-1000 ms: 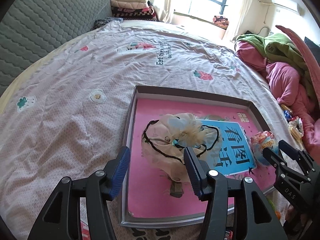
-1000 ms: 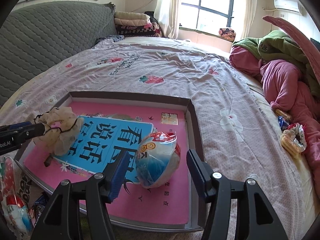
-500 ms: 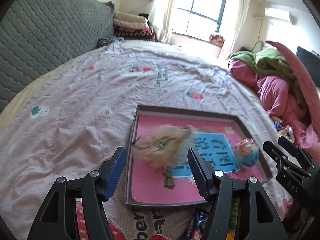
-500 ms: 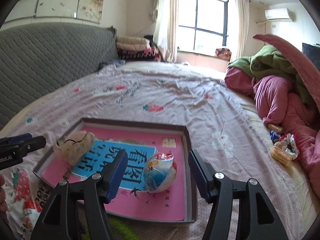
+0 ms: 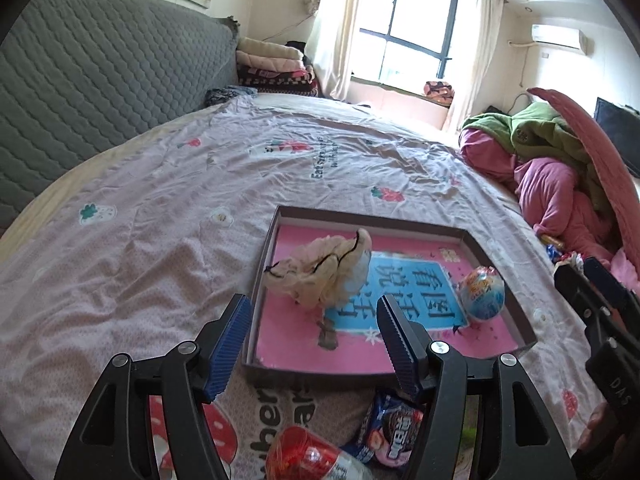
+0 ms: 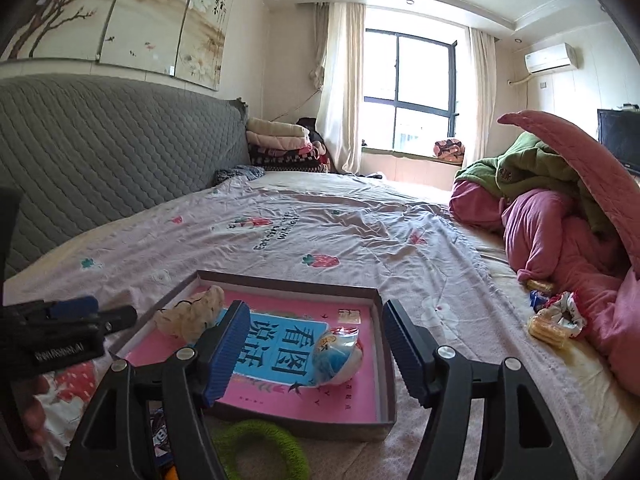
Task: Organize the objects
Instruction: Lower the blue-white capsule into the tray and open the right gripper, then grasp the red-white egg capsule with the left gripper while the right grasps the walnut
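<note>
Presently, the left hand-held gripper (image 5: 312,332) hangs above the near edge of the tray (image 5: 496,256), its blue pads spread wide with nothing between them. The right hand-held gripper (image 6: 316,344) is likewise wide apart and empty, near the tray's right side. The tray rests on the bed (image 5: 160,208). Inside it, the cream scrunchie (image 5: 324,272) lies at the left and the egg-shaped packet (image 5: 482,292) at the right, well apart. Nearer than the tray, on the bed, lie a snack packet (image 5: 394,428), a red-capped item (image 5: 304,454) and a green ring (image 6: 260,452).
</note>
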